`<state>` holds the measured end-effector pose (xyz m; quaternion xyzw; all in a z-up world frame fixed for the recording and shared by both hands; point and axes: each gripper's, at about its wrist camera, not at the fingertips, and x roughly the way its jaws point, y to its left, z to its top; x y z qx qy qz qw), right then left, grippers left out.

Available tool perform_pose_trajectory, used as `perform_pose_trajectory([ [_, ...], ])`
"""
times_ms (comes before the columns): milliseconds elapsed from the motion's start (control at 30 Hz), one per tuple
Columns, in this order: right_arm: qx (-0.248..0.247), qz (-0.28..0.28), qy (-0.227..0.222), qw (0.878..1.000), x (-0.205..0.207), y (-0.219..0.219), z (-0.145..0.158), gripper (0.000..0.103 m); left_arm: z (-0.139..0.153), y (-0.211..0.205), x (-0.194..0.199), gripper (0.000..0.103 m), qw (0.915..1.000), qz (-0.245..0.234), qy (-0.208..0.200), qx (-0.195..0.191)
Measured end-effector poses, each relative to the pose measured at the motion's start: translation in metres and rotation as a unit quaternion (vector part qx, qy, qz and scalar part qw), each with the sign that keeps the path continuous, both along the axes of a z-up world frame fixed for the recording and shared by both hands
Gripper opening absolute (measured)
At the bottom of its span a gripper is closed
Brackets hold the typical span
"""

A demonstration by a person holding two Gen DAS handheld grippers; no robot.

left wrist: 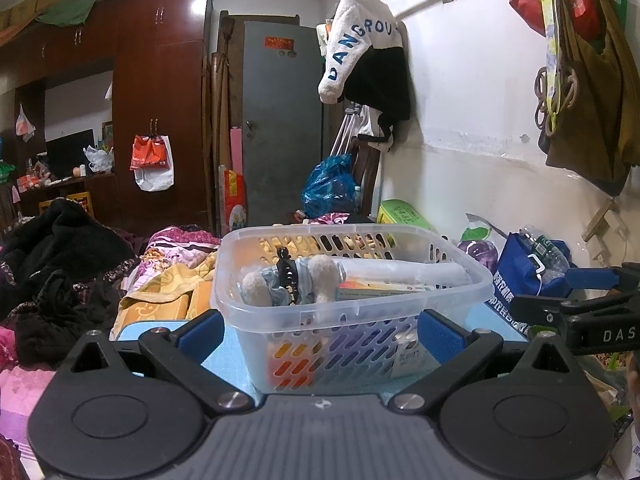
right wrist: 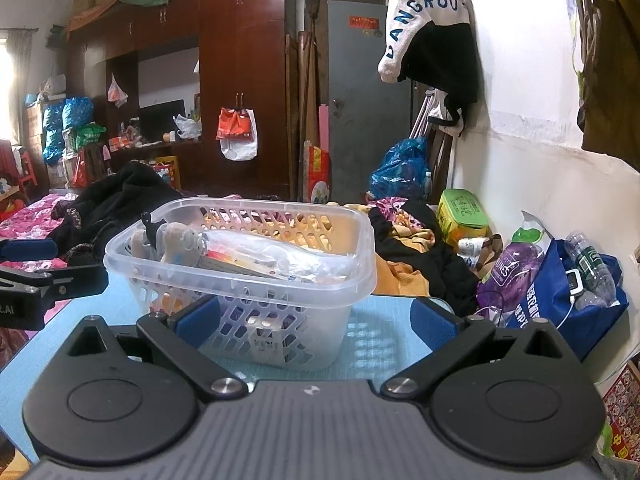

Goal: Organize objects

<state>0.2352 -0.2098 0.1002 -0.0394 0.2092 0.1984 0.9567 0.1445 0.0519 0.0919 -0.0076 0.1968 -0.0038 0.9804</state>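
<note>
The left gripper (left wrist: 320, 330) stands wide open and empty, its blue pads spread either side of the clear basket (left wrist: 352, 304), which sits straight ahead on the light blue mat (left wrist: 236, 356). The basket's near end lies between those pads, its long axis running away from the tool. Inside lie a plush toy (left wrist: 288, 280), a pale tube (left wrist: 404, 270) and flat boxes. The right gripper (right wrist: 314, 320) is equally wide open, holding nothing; from it the basket lies ahead and slightly left. The left gripper looks nearer and better squared.

Left claw (left wrist: 320, 332) gapes wide before the filled clear basket (left wrist: 352, 300) on the blue mat (left wrist: 224, 352).
</note>
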Motion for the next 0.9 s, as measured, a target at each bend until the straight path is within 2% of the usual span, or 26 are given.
perform_pose_trajectory([
  [900, -0.003, 0.002, 0.004, 1.0, 0.0017, 0.0003, -0.0036, 0.103, -0.0028, -0.0047, 0.0048, 0.103, 1.0, -0.004, 0.006, -0.003],
])
